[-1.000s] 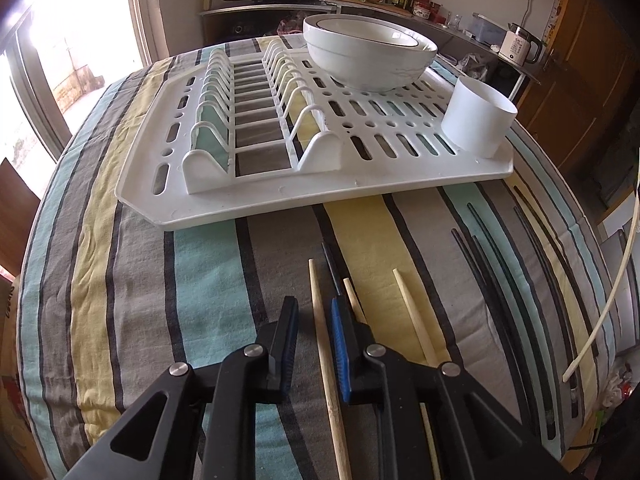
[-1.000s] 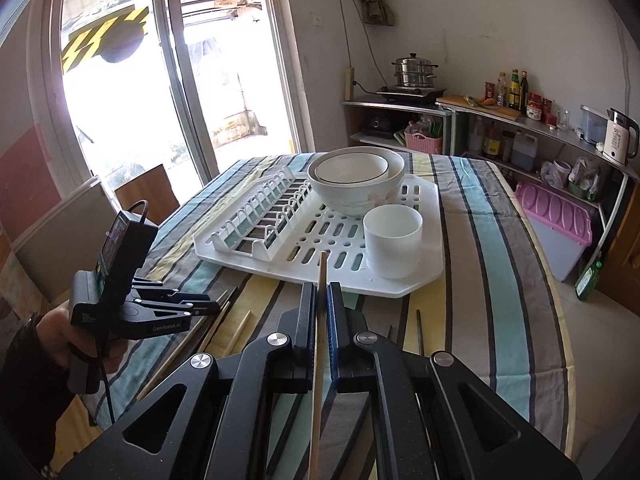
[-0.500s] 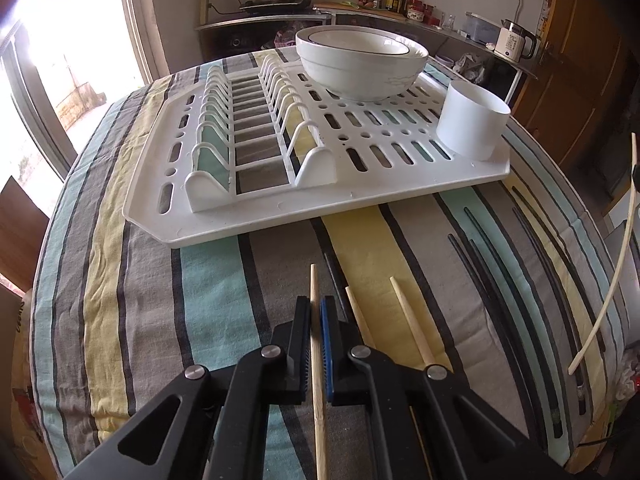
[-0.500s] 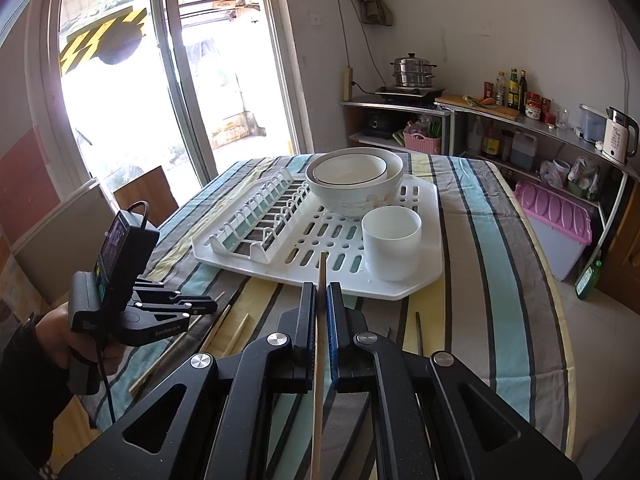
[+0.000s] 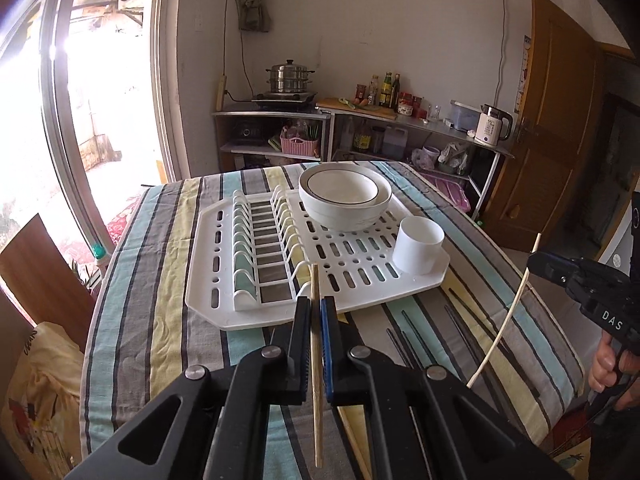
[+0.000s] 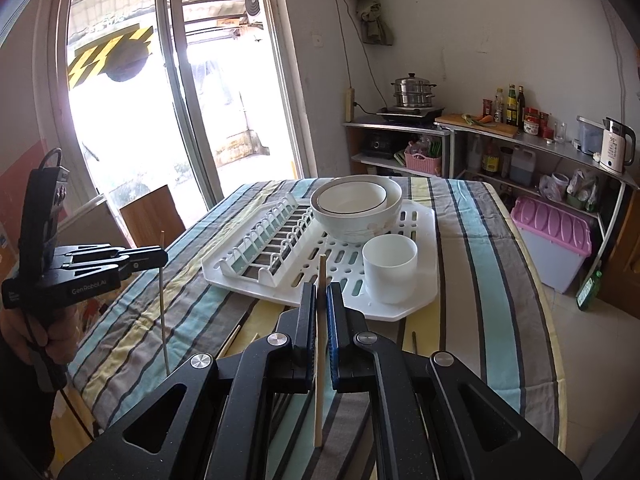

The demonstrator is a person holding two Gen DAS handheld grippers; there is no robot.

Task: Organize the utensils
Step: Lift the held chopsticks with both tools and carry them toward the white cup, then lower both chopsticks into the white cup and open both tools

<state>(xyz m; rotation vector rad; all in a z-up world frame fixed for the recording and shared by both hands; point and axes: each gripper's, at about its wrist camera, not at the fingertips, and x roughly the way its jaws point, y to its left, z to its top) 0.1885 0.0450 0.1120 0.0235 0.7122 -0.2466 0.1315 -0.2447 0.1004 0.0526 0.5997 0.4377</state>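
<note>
My left hand-held gripper (image 5: 316, 312) pinches one pale wooden chopstick (image 5: 316, 360) upright, clear of the striped-cloth desk (image 5: 160, 280). My right hand-held gripper (image 6: 319, 296) pinches a second wooden chopstick (image 6: 319, 360) likewise. Risk: each narrow grip lets a stick pivot or slip, missing the white plastic cup (image 6: 390, 274) on the white slotted drying rack (image 6: 424, 240).

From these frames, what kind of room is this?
Most likely a home kitchen with a dining table: a steamer pot on a burner, sauce bottles and an electric kettle on metal shelving, and a dish rack on the striped tablecloth.
</note>
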